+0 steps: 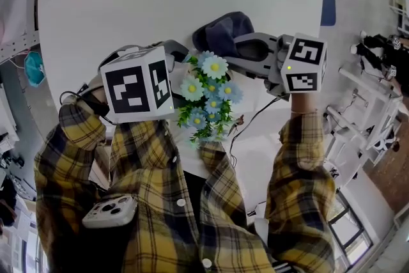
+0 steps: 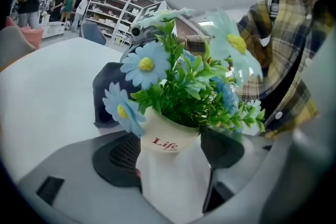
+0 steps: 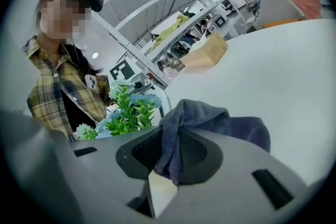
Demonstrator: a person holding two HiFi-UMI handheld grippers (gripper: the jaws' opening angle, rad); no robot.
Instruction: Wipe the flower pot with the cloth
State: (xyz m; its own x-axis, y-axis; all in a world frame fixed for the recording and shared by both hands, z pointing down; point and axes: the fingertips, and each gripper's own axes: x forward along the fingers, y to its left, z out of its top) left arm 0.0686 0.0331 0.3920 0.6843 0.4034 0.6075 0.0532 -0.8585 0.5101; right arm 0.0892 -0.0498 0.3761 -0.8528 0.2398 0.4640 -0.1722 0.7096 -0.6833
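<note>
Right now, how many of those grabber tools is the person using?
2. The left gripper clamps the flower pot; the right gripper pinches the cloth.

Each claw is moulded in matt grey plastic. Dark ribbed oval pads [image 2: 123,157] are set into the inner jaw faces of the left gripper [image 2: 170,152] and the right gripper [image 3: 170,160]. Behind each claw a white cube [image 1: 137,83] printed with black square markers is mounted, and a small green light [image 1: 289,67] is lit beside the right one. Behind the cubes, yellow-and-dark plaid sleeves [image 1: 305,163] are worn.
</note>
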